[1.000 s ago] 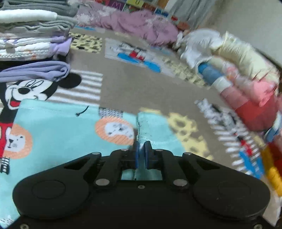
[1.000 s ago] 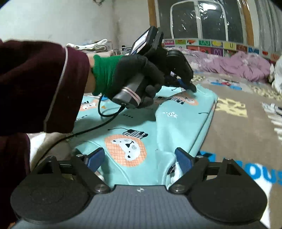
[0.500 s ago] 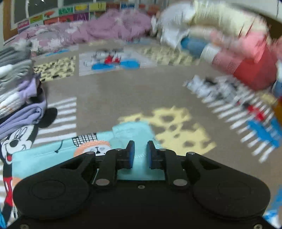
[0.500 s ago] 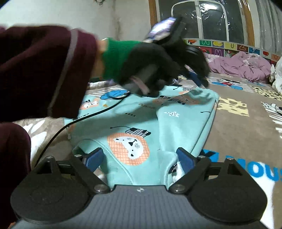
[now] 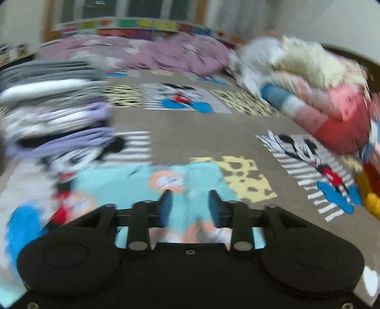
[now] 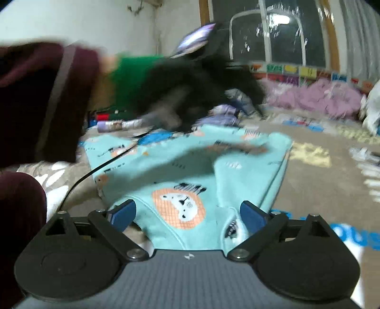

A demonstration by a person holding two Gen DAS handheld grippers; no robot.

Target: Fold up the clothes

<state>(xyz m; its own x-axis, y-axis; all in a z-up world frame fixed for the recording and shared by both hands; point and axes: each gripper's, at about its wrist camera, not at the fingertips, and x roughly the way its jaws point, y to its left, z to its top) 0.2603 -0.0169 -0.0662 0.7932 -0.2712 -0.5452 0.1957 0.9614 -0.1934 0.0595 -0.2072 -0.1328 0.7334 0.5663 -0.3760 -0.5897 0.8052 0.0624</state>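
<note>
Teal garment (image 6: 190, 166) flat | cartoon-print rug (image 5: 201, 133) | both hand-held grippers spread, empty

A cartoon-print carpet (image 5: 190, 126) covers the floor. Beyond the carpet stands a dark window (image 6: 273, 33) above a colourful letter border (image 6: 299, 71); left of the window, a white wall (image 6: 83, 21).

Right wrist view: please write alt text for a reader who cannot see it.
The open right gripper hovers low over a turquoise lion-print garment lying on a patterned mat. Behind it, the blurred left gripper is above the garment's far end.
</note>
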